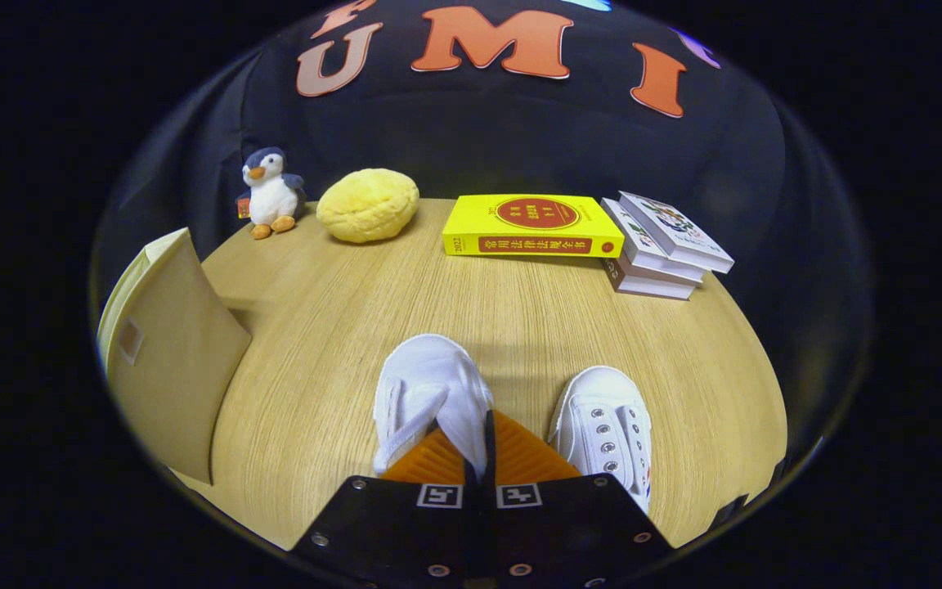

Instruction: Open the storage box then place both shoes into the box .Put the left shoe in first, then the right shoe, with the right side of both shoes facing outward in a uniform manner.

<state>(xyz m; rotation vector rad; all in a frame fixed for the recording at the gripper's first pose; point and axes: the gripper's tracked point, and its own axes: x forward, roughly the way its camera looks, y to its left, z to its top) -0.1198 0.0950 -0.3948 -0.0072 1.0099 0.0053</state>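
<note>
Two white canvas shoes are on the wooden table (332, 327). The shoe nearer the box (430, 384) lies between and just ahead of my fingers, toe pointing away. My gripper (481, 446) is shut on the upper edge of this shoe, with a thin strip of its canvas pinched between the pads. The second white shoe (606, 421), with metal eyelets, rests just to the right of my fingers, untouched. The beige storage box (168, 352) stands off to the left of the shoes, showing a flat panel with a small tag; I cannot tell whether it is open.
Beyond the shoes, along the table's far edge, sit a penguin plush (271, 192), a yellow round plush (368, 204), a thick yellow book (530, 225) and a stack of white books (661, 245). Bare wood lies between the shoes and the box.
</note>
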